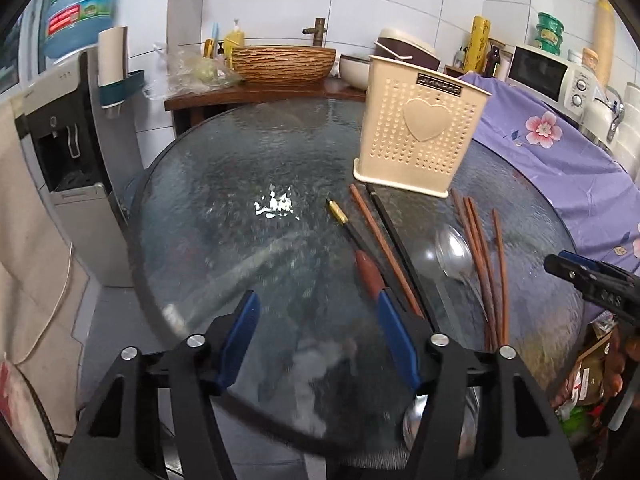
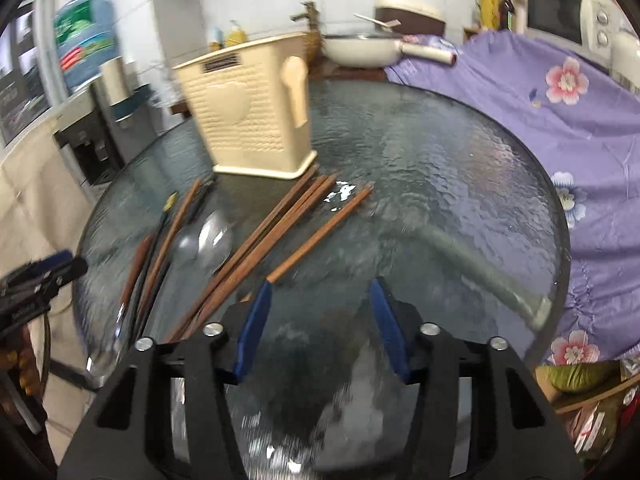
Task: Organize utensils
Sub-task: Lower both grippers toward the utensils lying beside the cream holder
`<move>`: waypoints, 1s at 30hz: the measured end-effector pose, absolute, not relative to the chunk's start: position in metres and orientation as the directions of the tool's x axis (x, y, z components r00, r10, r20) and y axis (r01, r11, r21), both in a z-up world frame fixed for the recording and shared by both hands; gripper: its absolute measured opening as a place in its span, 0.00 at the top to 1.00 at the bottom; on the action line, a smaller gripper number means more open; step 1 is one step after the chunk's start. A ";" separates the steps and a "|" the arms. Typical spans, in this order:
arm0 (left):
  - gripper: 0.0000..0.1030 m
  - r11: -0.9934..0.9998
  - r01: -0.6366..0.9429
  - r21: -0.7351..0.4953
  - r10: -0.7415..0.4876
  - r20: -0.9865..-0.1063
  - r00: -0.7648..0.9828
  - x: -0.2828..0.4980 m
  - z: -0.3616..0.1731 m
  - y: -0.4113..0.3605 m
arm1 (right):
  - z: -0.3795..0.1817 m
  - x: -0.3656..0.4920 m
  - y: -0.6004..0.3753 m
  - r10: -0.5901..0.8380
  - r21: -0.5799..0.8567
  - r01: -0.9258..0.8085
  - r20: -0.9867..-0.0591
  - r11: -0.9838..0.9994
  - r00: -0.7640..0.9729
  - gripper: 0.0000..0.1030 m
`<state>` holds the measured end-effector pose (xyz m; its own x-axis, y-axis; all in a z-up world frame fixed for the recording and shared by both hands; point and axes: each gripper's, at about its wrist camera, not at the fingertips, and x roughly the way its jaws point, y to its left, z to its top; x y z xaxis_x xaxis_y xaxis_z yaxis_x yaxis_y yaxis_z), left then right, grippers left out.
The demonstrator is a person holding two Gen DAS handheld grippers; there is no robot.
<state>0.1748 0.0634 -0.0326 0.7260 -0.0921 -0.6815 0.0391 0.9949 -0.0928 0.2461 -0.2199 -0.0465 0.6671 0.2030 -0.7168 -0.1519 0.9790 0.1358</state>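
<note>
Both jaws gape wide, holding nothing: left gripper point(image 1: 318, 300), right gripper point(image 2: 322, 290). Chopsticks point(image 2: 276, 232) and spoon point(image 1: 454, 250) lie loose on counter point(image 1: 248, 160); holder point(image 1: 420, 136) looks unfilled. Nothing sorted yet, I judge.

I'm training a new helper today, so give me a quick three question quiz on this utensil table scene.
1. True or false: the cream utensil holder stands upright on the glass table.
2. Which lies among the chopsticks? A) metal spoon B) fork C) whisk
3. Fill in: both the left tongs and right tongs are ____ and hold nothing.

Key: 1 true; 2 A, the metal spoon; 3 open.
</note>
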 end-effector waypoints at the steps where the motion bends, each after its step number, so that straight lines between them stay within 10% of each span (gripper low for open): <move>1: 0.45 0.995 0.040 -0.086 -0.089 -0.685 0.724 0.181 -0.032 0.063 | -0.047 0.253 -0.220 0.192 0.137 -0.136 -0.726 0.981 0.661 0.56; 30: 0.65 0.993 -0.039 -0.110 -0.071 -0.833 0.549 0.298 -0.057 0.042 | -0.065 0.352 -0.204 0.054 0.082 0.027 -0.835 0.996 0.547 0.80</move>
<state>0.2984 0.0421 -0.0567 0.5490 -0.0709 -0.8328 -0.0387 0.9932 -0.1101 0.3523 -0.2036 -0.0645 0.5475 0.0542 -0.8351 0.0269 0.9962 0.0823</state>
